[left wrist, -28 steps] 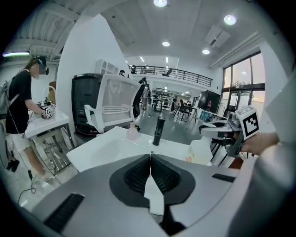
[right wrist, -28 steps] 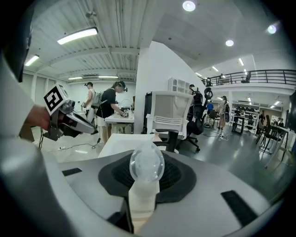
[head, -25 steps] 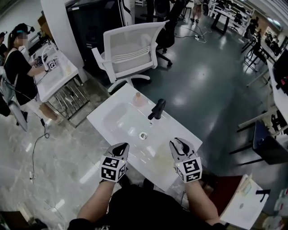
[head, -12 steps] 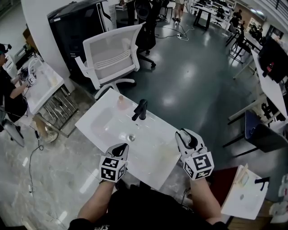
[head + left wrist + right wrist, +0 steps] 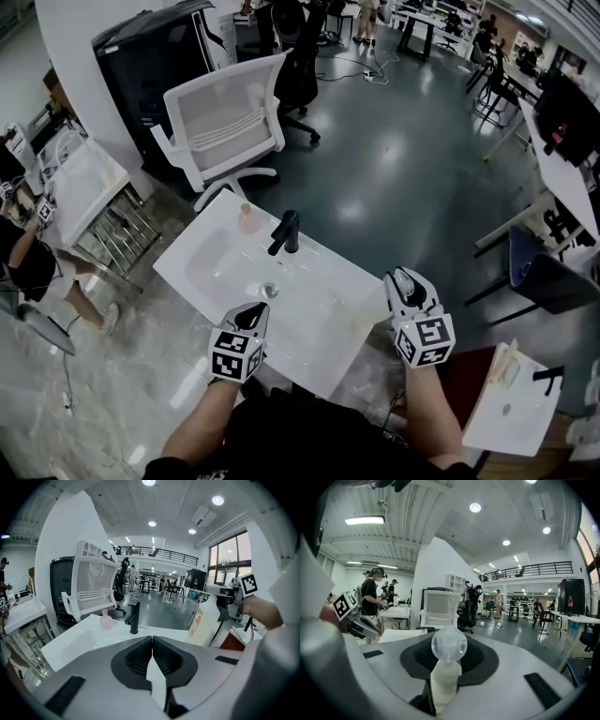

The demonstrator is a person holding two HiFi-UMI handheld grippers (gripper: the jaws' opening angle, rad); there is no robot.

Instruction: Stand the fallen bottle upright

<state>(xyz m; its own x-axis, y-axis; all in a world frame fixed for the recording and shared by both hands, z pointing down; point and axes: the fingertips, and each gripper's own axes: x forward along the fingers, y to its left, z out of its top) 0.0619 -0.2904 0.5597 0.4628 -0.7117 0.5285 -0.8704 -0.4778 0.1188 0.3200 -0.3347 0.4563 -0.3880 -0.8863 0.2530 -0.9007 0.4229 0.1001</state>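
**Right gripper holds the bottle beside the sink**

The right gripper is clamped on the bottle. Its 2 pads press the white body from either side, and the clear round cap points away along the jaws. The gap between the jaws is narrow, no wider than the bottle.

In the left gripper view the bottle shows an orange label. There it leans only a little off upright, cap end up, at the sink's right end. Whether its base touches the sink top cannot be told. In the head view the right gripper sits just beside the sink's right corner.

The left gripper is empty, its 2 jaws closed tip to tip with nothing between them. It hangs over the sink's near edge, just on the near side of the drain.

A black faucet stands at the far side of the basin. 1 small pink flask stands just left of it, near the sink's far edge.

Beyond the sink is a white chair, and past that a black cabinet. Well apart to the sink's left is a 2nd basin unit, with a person beside it.
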